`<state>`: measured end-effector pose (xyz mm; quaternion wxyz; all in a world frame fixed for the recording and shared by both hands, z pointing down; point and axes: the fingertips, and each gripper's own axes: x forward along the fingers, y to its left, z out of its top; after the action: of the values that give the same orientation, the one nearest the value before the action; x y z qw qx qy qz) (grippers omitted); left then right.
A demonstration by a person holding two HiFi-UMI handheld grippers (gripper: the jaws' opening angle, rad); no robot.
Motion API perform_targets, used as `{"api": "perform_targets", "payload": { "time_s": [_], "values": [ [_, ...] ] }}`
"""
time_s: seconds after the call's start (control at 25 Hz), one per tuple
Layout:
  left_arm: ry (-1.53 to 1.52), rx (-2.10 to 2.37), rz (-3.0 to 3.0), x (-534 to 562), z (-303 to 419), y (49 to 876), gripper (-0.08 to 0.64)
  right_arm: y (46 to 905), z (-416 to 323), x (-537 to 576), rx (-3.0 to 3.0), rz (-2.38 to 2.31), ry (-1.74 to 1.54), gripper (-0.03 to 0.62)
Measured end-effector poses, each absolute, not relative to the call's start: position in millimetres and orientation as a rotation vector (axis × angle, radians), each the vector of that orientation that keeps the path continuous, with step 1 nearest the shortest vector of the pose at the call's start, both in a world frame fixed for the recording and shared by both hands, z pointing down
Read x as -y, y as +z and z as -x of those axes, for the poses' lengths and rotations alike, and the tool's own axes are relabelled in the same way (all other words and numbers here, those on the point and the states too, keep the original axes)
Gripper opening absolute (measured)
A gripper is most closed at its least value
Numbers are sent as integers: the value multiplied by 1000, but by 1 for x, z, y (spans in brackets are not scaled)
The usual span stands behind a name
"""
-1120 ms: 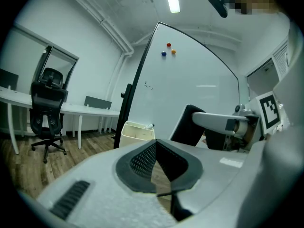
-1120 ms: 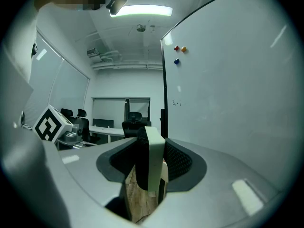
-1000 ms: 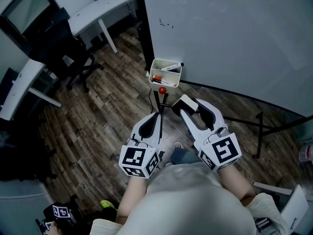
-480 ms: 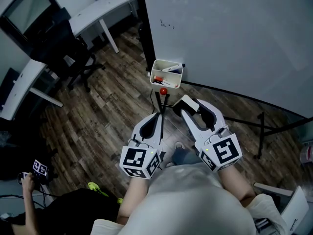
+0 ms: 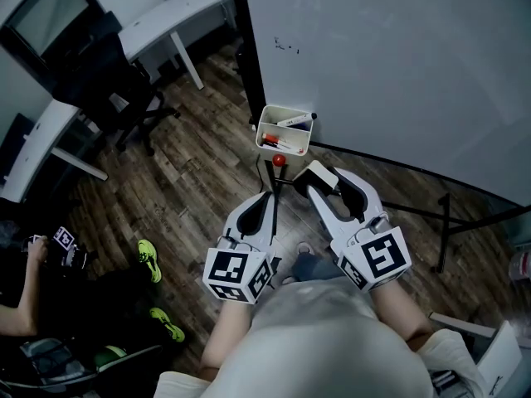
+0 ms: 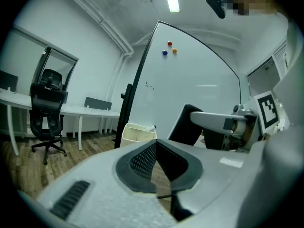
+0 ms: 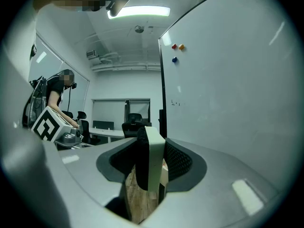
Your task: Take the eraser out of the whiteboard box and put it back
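Seen from the head view, looking steeply down, two hand-held grippers reach up from the lower middle of the frame over a wood floor (image 5: 191, 189).

The right gripper (image 5: 325, 181), right of centre, is clamped on the eraser (image 5: 318, 172). The eraser is out of the box and sits just below and to the right of it, not touching it. In the right gripper view the eraser (image 7: 153, 161) stands on edge between the pads, its white back to the right and its dark felt to the left.

The left gripper (image 5: 271, 191), just left of centre, has its jaws together and holds nothing. The left gripper view shows the tips meeting.

The box (image 5: 284, 145), small and white, hangs at the lower left edge of the whiteboard (image 5: 390, 65), above the grippers, with markers (image 5: 292, 120) inside. A black chair (image 5: 108, 89) and a white desk (image 5: 166, 19) fill the upper left.
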<state>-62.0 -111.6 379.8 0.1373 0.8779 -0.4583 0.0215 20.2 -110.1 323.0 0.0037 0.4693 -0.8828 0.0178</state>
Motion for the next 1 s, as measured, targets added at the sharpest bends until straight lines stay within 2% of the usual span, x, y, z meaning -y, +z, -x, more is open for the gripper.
{"api": "perform_targets", "payload": {
  "time_s": [1.0],
  "values": [
    [69, 1350, -2512, 166, 66, 383, 5, 322, -11, 170, 2786, -1407, 53, 175]
  ]
}}
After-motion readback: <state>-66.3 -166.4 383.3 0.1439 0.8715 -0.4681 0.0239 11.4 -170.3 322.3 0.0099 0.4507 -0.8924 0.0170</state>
